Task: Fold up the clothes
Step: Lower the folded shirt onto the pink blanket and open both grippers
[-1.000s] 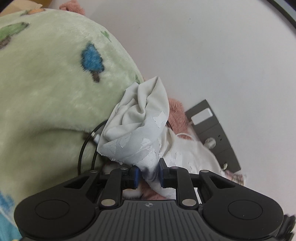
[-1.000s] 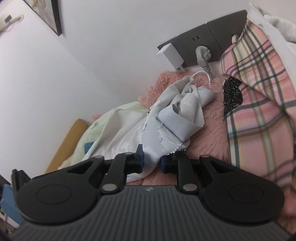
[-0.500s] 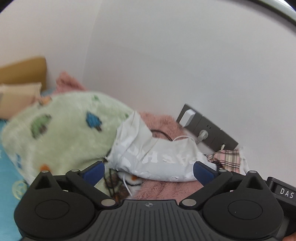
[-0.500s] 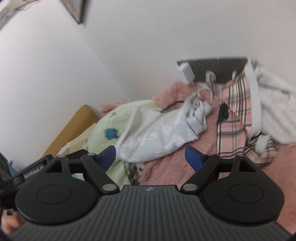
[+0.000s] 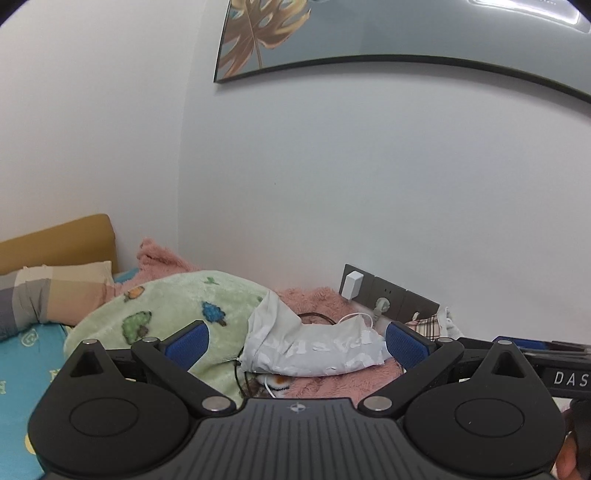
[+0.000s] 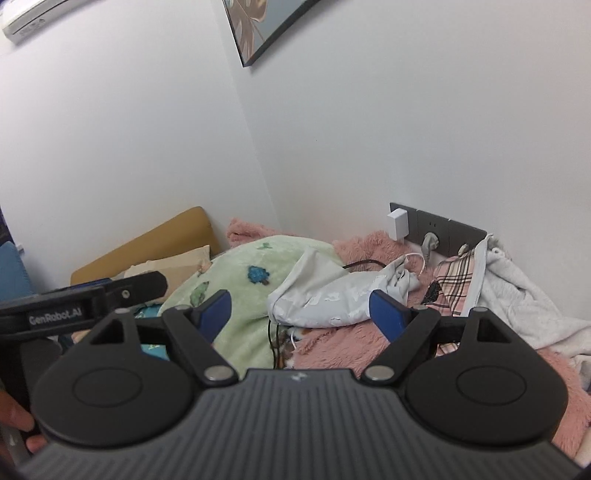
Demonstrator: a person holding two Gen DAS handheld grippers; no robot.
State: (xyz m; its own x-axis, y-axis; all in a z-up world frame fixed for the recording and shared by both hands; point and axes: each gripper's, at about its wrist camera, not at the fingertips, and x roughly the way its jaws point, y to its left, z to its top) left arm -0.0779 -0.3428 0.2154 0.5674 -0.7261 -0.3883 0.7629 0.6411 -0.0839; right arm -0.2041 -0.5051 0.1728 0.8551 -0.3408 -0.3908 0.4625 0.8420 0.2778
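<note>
Left gripper [image 5: 295,341], black with blue pads: jaws spread wide, holding nothing, hovering above the bed. Right gripper [image 6: 298,312], same build: jaws likewise wide and empty.

Crumpled pale grey garment with flaking white print [image 5: 314,347] [image 6: 325,295]: lying apart from both grippers, bunched lengthwise, left end resting against the pale green fleece blanket with tree pattern [image 5: 166,310] [image 6: 240,291], right end on the fluffy pink blanket [image 5: 325,299] [image 6: 369,251] near the wall. Framed between the blue pads in both views, but beyond them, not touched.

Thin black cable [image 5: 317,315] [image 6: 364,263] looping behind the garment; white charging cable [image 5: 354,317] [image 6: 413,258] running across its right end up to the dark grey wall socket strip [image 5: 399,297] [image 6: 450,230], with a white adapter [image 5: 351,284] [image 6: 398,224] plugged in.

Further right, pink plaid fabric [image 6: 456,280] and a light grey knit garment [image 6: 517,295] heaped against the wall. At left, checked pillow [image 5: 48,291] on a turquoise sheet [image 5: 26,354], mustard headboard [image 5: 55,238] behind. Framed leaf picture [image 5: 266,33] on the white wall above.
</note>
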